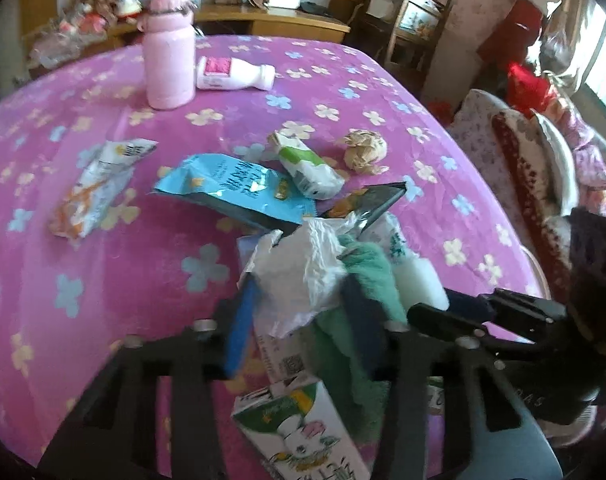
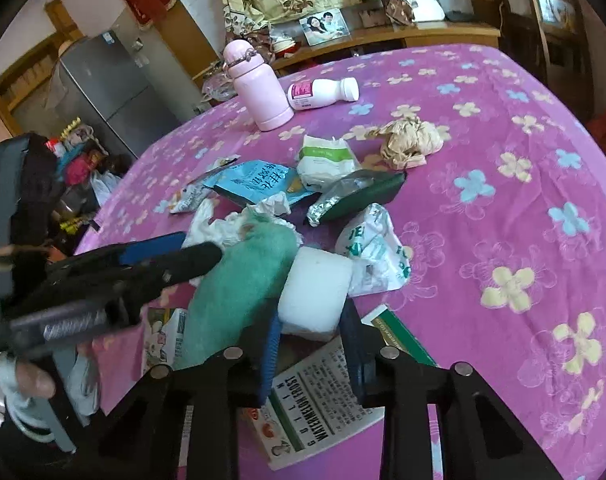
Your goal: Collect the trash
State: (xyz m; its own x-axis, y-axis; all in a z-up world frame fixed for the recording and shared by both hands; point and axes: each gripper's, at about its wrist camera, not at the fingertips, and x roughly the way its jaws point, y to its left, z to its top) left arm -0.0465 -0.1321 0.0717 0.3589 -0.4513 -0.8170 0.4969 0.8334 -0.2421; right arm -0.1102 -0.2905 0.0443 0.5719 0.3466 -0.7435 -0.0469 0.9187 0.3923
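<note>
Trash lies on a pink flowered tablecloth. My left gripper is shut on a bundle of white tissue and green cloth; it also shows in the right wrist view. My right gripper is closed around a white foam block, which touches the green cloth. Nearby lie a blue snack bag, a green-white carton, a crumpled brown paper ball, a white wrapper and a flat box.
A pink flask stands upright at the far side, with a white bottle lying beside it. A milk carton lies under my left gripper. Chairs and cushions stand to the right of the table.
</note>
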